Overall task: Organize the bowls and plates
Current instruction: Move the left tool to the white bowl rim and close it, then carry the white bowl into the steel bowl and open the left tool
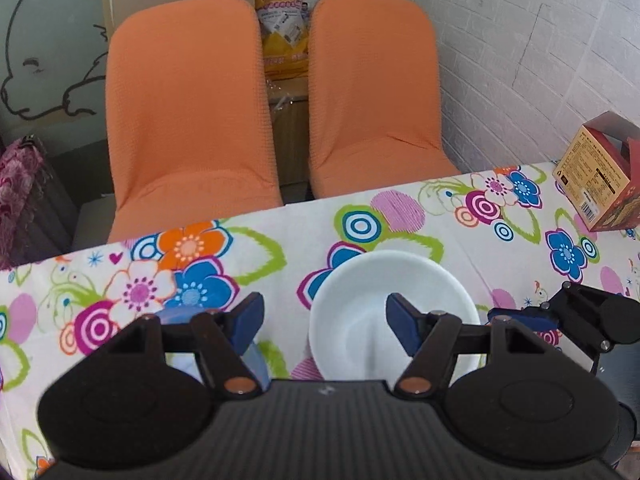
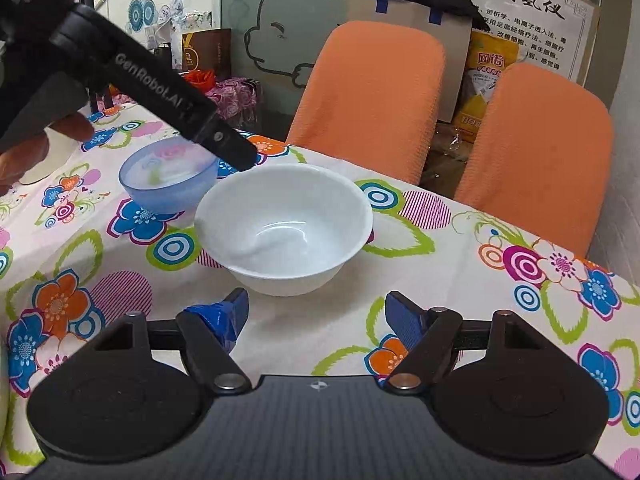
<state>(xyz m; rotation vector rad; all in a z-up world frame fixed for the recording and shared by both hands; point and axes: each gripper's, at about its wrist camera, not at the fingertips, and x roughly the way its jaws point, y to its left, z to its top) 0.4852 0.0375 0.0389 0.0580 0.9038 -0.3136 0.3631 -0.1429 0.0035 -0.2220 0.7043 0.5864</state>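
Left gripper [image 1: 324,322]: jaws spread wide, nothing between the pads. It hangs above the bench [image 1: 280,232], which wears a floral cloth.

White bowl [image 1: 390,312]: upright on the bench, directly below and ahead of the left gripper; the right-hand finger [image 1: 404,326] overlaps the bowl's interior in the left wrist view, though whether it touches cannot be told. From the right gripper [image 2: 316,316] the same white bowl [image 2: 286,224] sits just ahead, centred between its fingers and apart from them.

Blue bowl [image 2: 168,172]: translucent, upright, ahead and to the left of the right gripper, just beside the white bowl on its far-left side. In the left wrist view it is mostly hidden under the left-hand finger [image 1: 246,320].

Right gripper: jaws spread wide, holding nothing, low over the bench.

Cardboard box [image 1: 600,176]: red and tan, standing on the bench far to the right of the left gripper.

Two orange chairs [image 1: 188,120]: beyond the bench's far edge, side by side.
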